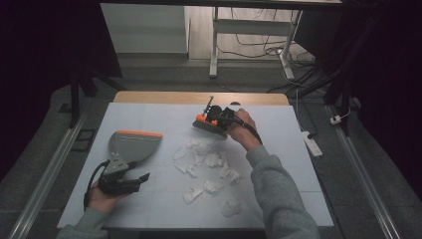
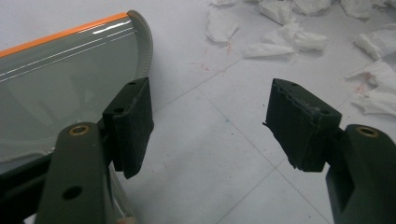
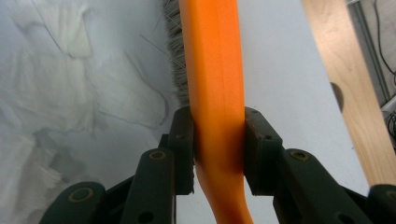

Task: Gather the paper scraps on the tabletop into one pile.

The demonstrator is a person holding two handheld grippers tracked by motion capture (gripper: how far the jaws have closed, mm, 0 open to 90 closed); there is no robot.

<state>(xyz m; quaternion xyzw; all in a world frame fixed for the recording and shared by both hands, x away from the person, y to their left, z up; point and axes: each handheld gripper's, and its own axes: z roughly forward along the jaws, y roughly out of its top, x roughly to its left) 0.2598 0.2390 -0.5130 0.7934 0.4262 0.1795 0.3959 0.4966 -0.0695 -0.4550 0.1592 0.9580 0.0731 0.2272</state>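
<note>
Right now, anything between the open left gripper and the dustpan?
Nothing visible. The left gripper is open, and the dustpan lies right beside it on the table; in the left gripper view one jaw sits against the pan's edge. The paper scraps lie off to the side.

Dustpan (image 1: 133, 144) lies left of paper scraps (image 1: 209, 167); brush (image 1: 209, 125) seemingly just behind them

orange brush (image 3: 215, 70), grey bristles; grey dustpan (image 1: 130, 145), orange edge; white paper scraps (image 1: 206, 160).
</note>
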